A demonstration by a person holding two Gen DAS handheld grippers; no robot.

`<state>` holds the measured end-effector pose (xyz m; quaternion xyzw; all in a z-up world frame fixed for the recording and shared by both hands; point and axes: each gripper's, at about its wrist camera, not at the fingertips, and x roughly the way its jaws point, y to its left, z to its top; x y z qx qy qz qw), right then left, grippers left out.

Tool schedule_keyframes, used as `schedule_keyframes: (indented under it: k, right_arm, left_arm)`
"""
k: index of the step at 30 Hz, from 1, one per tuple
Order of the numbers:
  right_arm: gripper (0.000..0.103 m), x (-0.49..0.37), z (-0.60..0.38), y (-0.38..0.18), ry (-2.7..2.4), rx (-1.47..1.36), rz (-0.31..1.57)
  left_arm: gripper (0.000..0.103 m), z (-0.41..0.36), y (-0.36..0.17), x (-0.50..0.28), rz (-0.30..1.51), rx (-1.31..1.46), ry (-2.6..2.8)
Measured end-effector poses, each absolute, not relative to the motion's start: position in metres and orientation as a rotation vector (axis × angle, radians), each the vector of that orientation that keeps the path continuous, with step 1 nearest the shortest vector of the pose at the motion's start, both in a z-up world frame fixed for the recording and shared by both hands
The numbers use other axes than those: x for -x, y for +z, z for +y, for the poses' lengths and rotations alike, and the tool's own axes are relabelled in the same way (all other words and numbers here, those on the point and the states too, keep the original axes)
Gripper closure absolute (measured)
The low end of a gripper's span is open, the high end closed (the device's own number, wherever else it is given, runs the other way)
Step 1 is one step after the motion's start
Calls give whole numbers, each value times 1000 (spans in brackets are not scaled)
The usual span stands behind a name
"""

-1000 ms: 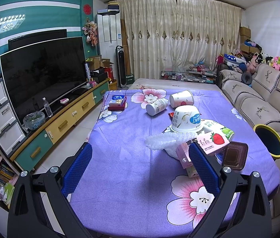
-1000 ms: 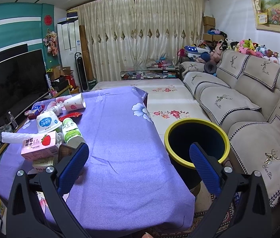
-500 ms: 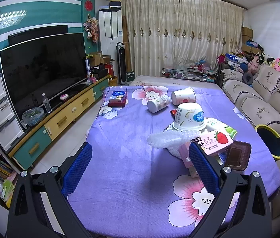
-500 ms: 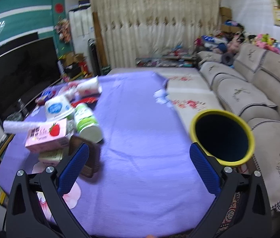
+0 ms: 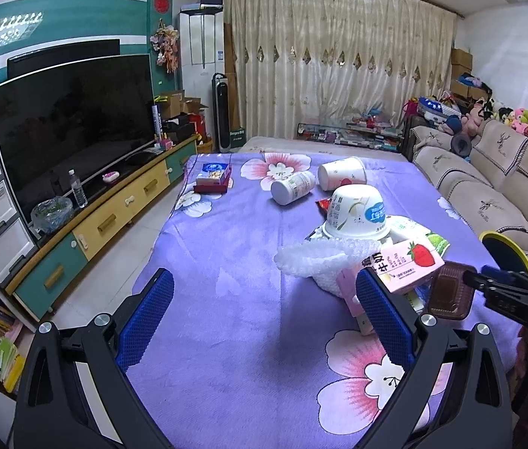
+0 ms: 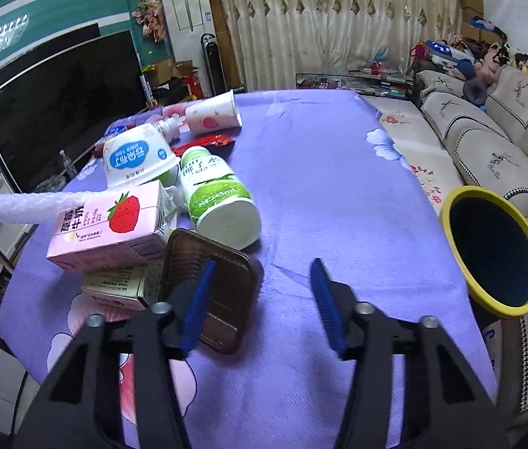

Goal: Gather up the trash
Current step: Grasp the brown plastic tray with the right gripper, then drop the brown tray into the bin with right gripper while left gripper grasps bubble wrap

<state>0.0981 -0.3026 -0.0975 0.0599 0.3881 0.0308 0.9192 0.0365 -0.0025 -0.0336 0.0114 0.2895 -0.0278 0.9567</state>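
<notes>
Nothing is binned yet: my right gripper (image 6: 260, 292) and left gripper (image 5: 264, 318) gape empty, the trash pile (image 6: 144, 194) untouched beside the bin (image 6: 496, 250)

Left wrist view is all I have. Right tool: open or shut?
Observer: Open. The right tool has its jaws spread and grips nothing.
Operator: Where does it sit relative to the brown tray?
Observer: Its left finger crosses in front of the brown tray, which is propped up tilted beside the strawberry carton. I cannot tell whether they touch.
Operator: And the bin?
Observer: The yellow-rimmed bin stands off the table, by the sofa. Its inside is dark, so its contents are not visible.
</notes>
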Motion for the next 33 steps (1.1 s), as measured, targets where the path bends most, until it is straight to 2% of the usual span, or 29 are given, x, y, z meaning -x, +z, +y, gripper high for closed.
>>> schedule_keyframes:
  k: [1, 3, 5, 18, 26, 33]
  right_arm:
    - [76, -100, -302, -98, 65, -122, 804]
    - [89, -101, -301, -99, 63, -120, 805]
    - [97, -101, -304, -99, 75, -132, 815]
    - [97, -79, -351, -72, 42, -203, 731]
    - [97, -71, -447, -54, -206, -253, 652]
    - [97, -91, -539, -78, -429, -296, 699]
  left_arm:
    - [7, -2, -32, -36, 577, -20, -63]
    - [7, -1, -30, -35, 561, -17, -70]
    - [7, 0, -28, -34, 551, -13, -77]
    - [7, -19, -2, -19, 475, -42, -148]
    - [6, -40, -7, -30, 511, -63, -194]
    - [6, -52, -18, -49, 561, -74, -194]
